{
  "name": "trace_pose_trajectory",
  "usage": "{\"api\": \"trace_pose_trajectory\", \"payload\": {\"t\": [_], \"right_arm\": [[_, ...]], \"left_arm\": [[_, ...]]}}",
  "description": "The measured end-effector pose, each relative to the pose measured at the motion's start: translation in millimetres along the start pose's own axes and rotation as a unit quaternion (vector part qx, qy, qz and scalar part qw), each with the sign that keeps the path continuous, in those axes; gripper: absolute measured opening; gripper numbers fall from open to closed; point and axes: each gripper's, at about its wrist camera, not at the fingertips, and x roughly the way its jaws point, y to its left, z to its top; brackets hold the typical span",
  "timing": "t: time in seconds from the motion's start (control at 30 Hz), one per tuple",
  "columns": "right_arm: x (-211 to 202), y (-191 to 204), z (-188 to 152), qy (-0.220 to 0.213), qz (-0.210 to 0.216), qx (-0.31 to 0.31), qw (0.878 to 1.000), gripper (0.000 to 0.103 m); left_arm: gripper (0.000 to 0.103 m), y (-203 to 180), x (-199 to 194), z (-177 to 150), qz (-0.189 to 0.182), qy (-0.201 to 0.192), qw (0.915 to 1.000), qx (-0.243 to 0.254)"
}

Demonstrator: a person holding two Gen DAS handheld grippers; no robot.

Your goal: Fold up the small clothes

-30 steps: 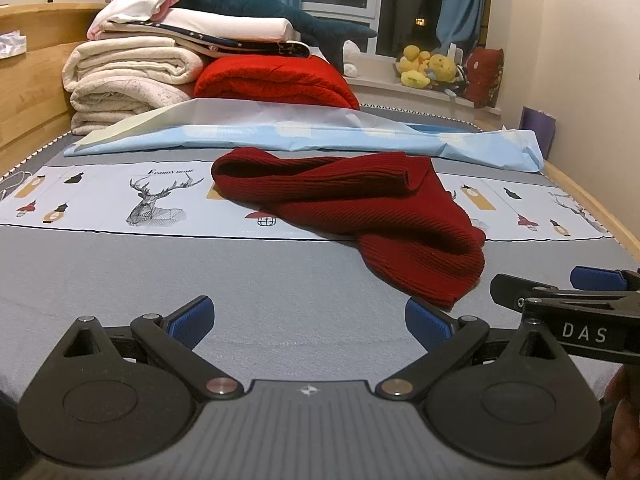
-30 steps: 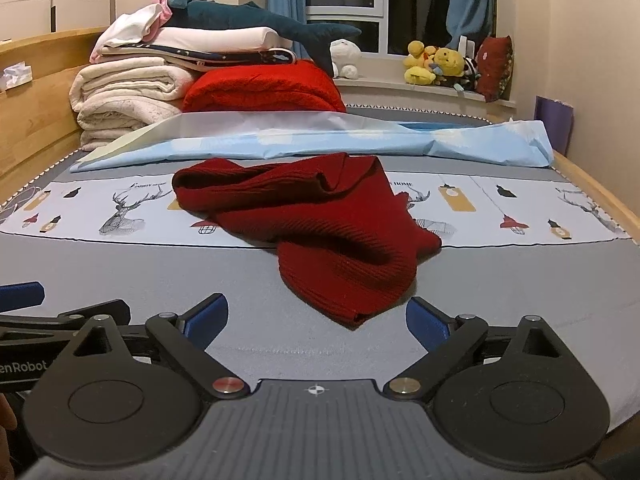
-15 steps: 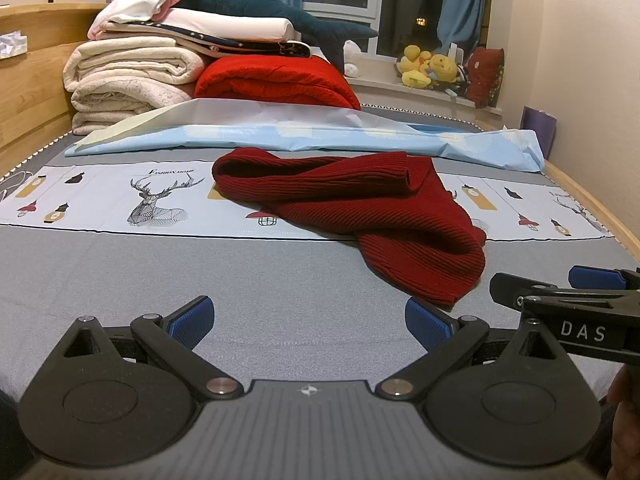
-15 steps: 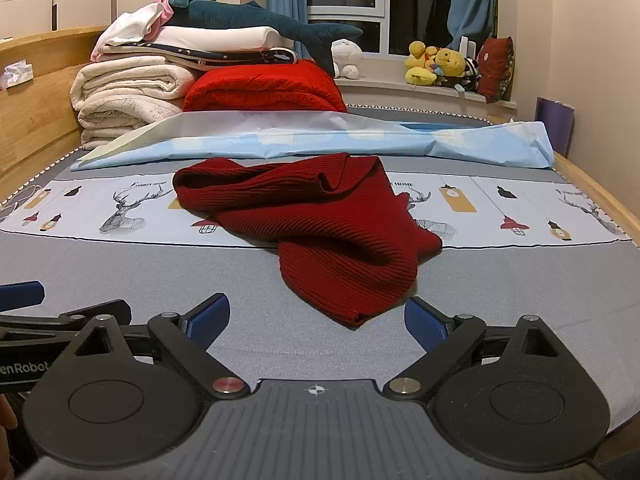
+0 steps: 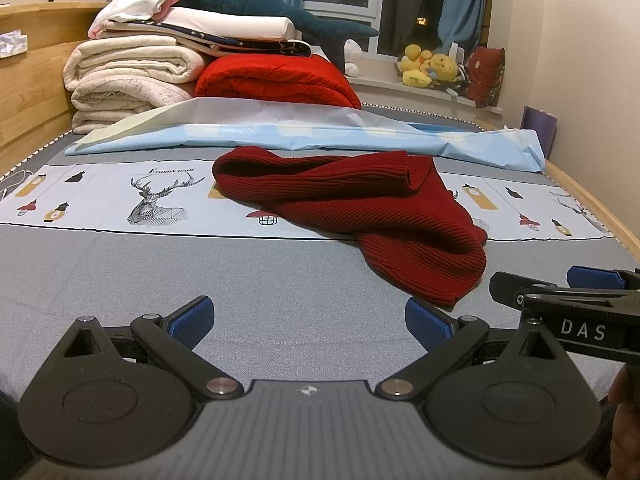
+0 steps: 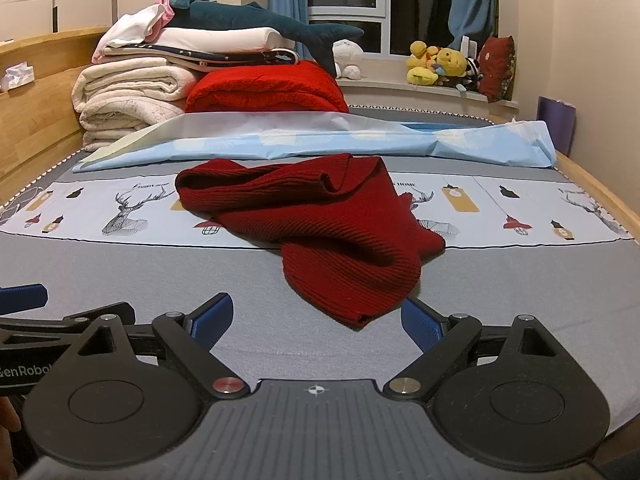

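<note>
A dark red ribbed knit garment (image 5: 360,208) is seen lying crumpled on the bed (image 5: 120,280), partly on the grey sheet and partly on a pale printed strip w/ deer and lantern motifs (image 5: 156,204). One rolled section is bunched toward the far left; a rounded fold hangs toward the near right, ending in a corner on the grey sheet.

The left gripper (image 5: 308,316) is held low over the grey sheet, jaws spread wide, nothing between them. The garment's near corner is seen just beyond its right blue pad (image 5: 424,320), apart from it as far as can be told. The right gripper (image 6: 316,316) is likewise held w/ jaws wide apart and empty; in the right wrist view the garment's near corner (image 6: 360,320) lies betw. the two pads, close ahead, and contact can't be confirmed. Each gripper shows at the edge of the other's view, side by side.

Behind the garment a light blue sheet (image 5: 320,136) is laid across the bed. Further back, folded cream blankets (image 5: 128,76) are stacked at the left beside a red folded blanket (image 5: 276,80), w/ white bedding and a dark teal plush shark (image 5: 280,12) on top. Yellow plush toys (image 5: 428,68) are set on the window ledge.
</note>
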Motion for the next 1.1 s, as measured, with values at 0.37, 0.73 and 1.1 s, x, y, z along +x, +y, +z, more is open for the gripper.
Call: {"api": "trace_pose_trajectory", "payload": {"t": [0.37, 0.73, 1.1], "right_arm": [[0.0, 0.0, 0.3, 0.001, 0.000, 0.001, 1.000, 0.091], [-7.4, -12.2, 14.0, -0.046, -0.019, 0.026, 0.998, 0.080], [43.3, -92.7, 92.0, -0.102, -0.024, 0.032, 0.994, 0.075]], "left_arm": [[0.102, 1.2, 0.8, -0.8, 0.001, 0.001, 1.0000, -0.001], [0.089, -3.2, 2.1, -3.4, 0.025, -0.033, 0.9988, 0.027], [0.034, 1.7, 44.1, 30.6, -0.015, 0.016, 0.9996, 0.019]]}}
